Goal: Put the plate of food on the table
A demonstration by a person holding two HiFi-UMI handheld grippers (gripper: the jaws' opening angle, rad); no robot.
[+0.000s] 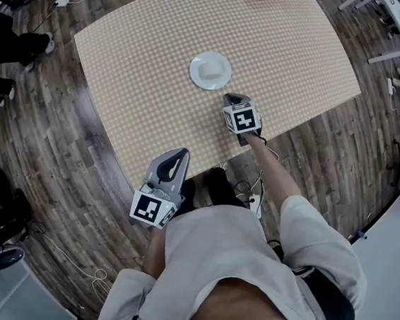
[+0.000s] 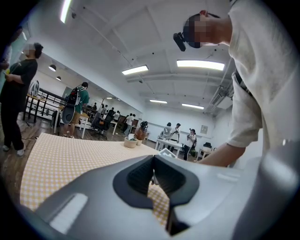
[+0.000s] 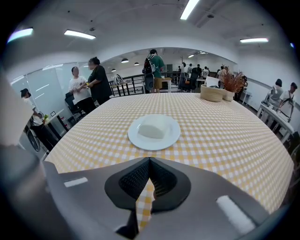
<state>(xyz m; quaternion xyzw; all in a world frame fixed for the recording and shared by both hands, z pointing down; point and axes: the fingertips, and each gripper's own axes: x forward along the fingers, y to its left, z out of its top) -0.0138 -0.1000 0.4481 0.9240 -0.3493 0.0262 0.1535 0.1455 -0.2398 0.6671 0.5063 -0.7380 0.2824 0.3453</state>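
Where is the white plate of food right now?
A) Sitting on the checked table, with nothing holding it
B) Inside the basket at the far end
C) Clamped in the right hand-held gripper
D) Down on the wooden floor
A: the plate rests flat on the checked table, apart from the right hand-held gripper, whose jaws are together with nothing between them.

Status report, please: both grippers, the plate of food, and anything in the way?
Left gripper shut, empty. Right gripper shut, empty, apart from the plate. Plate holds food, flat on table. Nothing in the way.
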